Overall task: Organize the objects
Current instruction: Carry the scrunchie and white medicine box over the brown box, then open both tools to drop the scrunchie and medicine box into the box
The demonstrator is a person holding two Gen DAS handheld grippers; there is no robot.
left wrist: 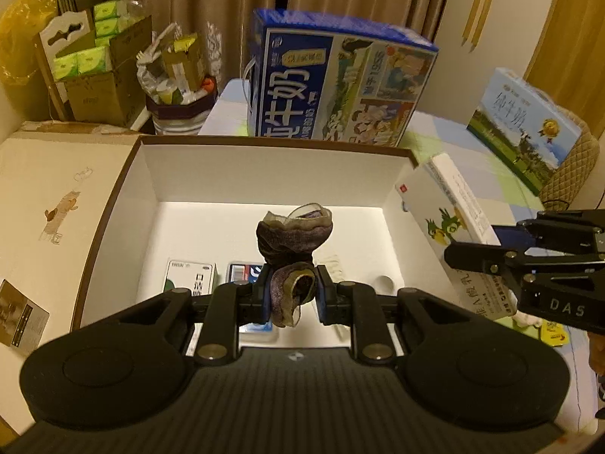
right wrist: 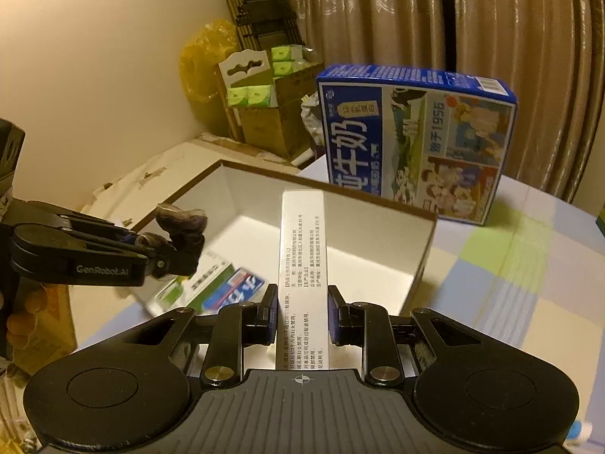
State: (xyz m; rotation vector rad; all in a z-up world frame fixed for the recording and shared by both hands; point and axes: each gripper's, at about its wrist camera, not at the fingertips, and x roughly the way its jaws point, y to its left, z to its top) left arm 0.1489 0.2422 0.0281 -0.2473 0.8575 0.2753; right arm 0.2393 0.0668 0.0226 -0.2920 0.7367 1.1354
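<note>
1. Left wrist view: open white box (left wrist: 264,174) fills the middle, stiff card, a few small packs on its floor.
2. Right gripper (right wrist: 300,314) clamps a white medicine carton (right wrist: 300,249), light and rigid, pointing at 12 o'clock over the box's near rim.
3. Left gripper (left wrist: 293,293) pinches a rolled sock (left wrist: 293,238): soft, squashy, hanging over the box; I'd grab its bunched middle.

Two packets (left wrist: 211,276) lie in the open box (left wrist: 264,174), milk carton (left wrist: 332,83) behind.

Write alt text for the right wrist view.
The right gripper holds a tall white printed box over an open white-lined box. At left, the left gripper holds a dark rolled sock over that box; a blue milk carton stands behind.
</note>
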